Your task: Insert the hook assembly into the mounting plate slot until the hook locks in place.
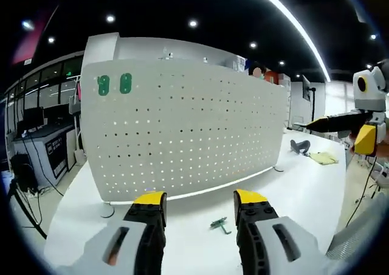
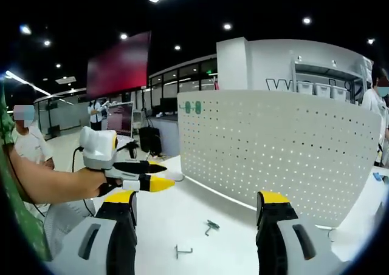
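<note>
A white pegboard mounting plate (image 1: 182, 129) (image 2: 273, 147) stands upright on the white table. Two green hooks (image 1: 114, 84) (image 2: 192, 107) hang near its top corner. A small green-and-metal hook assembly (image 1: 220, 224) (image 2: 211, 227) lies on the table in front of the board. A bare metal hook (image 2: 182, 250) lies close by. My left gripper (image 1: 200, 199) is open above the table, with the hook assembly lying just beyond its right jaw. My right gripper (image 2: 197, 197) is open too, holding nothing. Each gripper appears in the other's view: left gripper (image 2: 163, 175), right gripper (image 1: 331, 129).
A person's forearm (image 2: 48, 184) holds the left gripper. A dark object (image 1: 299, 146) and a yellow cloth (image 1: 323, 158) lie on the table (image 1: 304, 190) past the board's end. Desks with monitors (image 1: 36, 129) and people (image 2: 27, 144) are in the background.
</note>
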Demonstrator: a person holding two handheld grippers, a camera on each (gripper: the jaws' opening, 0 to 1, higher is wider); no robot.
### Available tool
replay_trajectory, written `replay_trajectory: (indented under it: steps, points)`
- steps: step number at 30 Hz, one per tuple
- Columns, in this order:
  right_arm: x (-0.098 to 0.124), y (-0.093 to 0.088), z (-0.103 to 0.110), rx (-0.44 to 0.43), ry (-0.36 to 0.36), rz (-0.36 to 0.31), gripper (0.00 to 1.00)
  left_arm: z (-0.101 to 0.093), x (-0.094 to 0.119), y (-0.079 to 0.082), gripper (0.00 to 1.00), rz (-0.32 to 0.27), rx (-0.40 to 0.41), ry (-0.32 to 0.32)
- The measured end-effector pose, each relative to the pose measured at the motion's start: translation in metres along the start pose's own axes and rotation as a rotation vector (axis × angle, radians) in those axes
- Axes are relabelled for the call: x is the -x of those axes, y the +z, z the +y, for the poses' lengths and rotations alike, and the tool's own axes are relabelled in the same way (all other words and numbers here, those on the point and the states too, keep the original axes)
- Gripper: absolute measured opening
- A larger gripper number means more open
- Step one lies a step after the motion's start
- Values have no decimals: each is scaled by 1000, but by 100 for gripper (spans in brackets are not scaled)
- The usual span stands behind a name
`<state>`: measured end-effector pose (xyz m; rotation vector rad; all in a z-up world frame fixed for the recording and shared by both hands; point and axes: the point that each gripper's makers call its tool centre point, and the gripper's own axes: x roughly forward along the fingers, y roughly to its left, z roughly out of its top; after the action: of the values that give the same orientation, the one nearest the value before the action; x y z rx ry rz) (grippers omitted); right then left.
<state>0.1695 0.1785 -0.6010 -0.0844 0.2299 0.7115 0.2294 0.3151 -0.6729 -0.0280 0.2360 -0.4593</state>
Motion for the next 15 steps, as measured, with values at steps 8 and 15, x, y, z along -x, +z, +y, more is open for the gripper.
replay_trajectory:
  steps: [8,15]
  points:
    - [2,-5,1,-1,1,8,82,-14,12,-22,44,30,44,-9]
    - [-1,-10,1,-2,6,22,82,-21,17,-30,43,34,63,-11]
